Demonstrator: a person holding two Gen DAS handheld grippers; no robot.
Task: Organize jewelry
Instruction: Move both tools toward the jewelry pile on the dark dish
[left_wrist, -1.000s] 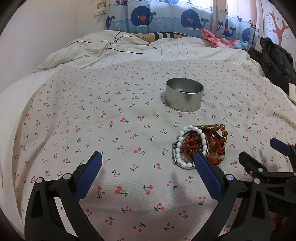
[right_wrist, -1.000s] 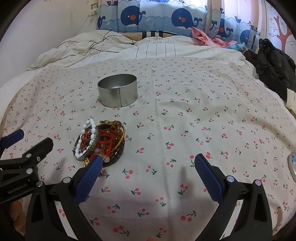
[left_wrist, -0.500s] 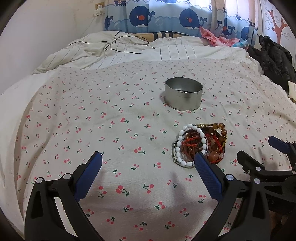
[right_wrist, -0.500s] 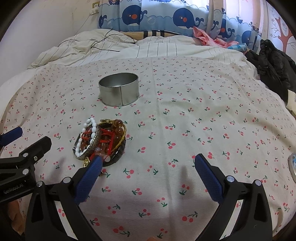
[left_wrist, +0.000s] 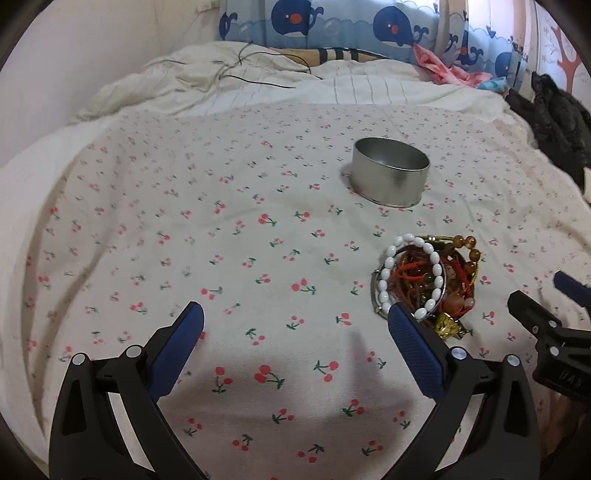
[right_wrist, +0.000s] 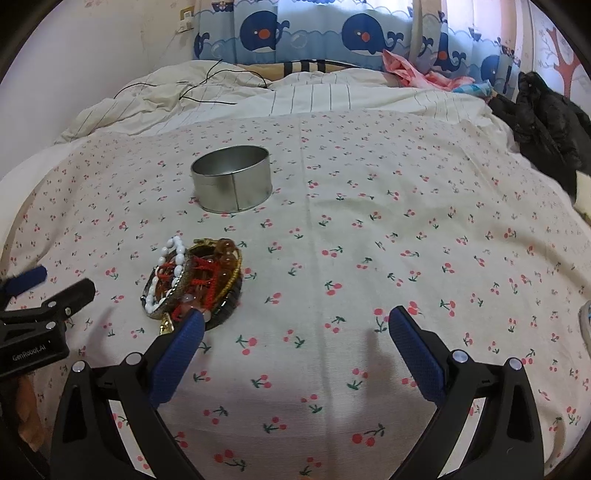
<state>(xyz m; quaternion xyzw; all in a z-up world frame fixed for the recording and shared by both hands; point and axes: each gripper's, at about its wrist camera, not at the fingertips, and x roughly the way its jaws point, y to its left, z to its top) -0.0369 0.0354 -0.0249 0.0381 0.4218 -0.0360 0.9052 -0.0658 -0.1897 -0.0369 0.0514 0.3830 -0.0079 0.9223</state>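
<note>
Round metal tin (left_wrist: 389, 176) beyond tangled beaded bracelets (left_wrist: 424, 282) (glossy, mixed).

Brushed metal tin (left_wrist: 389, 177); glossy bead bracelets (left_wrist: 424, 280); matt cherry-print cotton sheet (left_wrist: 221, 240)

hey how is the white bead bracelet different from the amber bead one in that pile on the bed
The white bead bracelet has small, opaque, oval beads; the amber bead bracelet has larger, round, translucent brown beads. The white one lies on the pile's left side in the left wrist view, its loop mostly exposed; the amber one curves along the far right edge, partly buried under red cords. Both rest in the same tangled pile, outside the metal tin, untouched by either gripper.
</note>
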